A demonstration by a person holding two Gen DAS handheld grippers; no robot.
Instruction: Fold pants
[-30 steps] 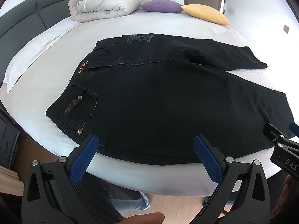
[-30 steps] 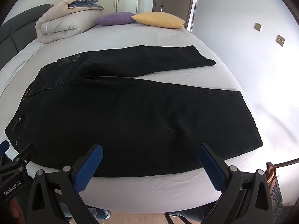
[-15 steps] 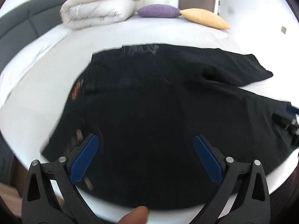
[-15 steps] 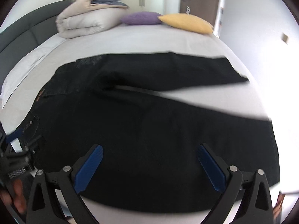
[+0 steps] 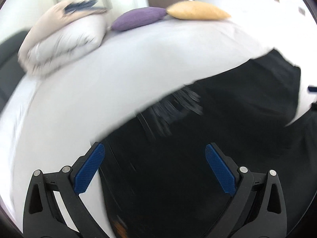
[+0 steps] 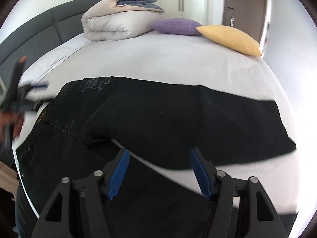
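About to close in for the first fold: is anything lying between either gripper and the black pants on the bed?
Nothing visible. The pants lie spread on the sheet, directly under the left gripper and right gripper. The right's jaws have just been closing, with nothing clamped. Duvet and cushions sit far back.

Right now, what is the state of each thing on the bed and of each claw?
Black pants: spread flat, unfolded, legs apart.
Duvet: folded.
Purple cushion: lying flat.
Yellow cushion: lying flat.
Left claw: open, empty.
Right claw: open, jaws just been closing, nothing gripped.
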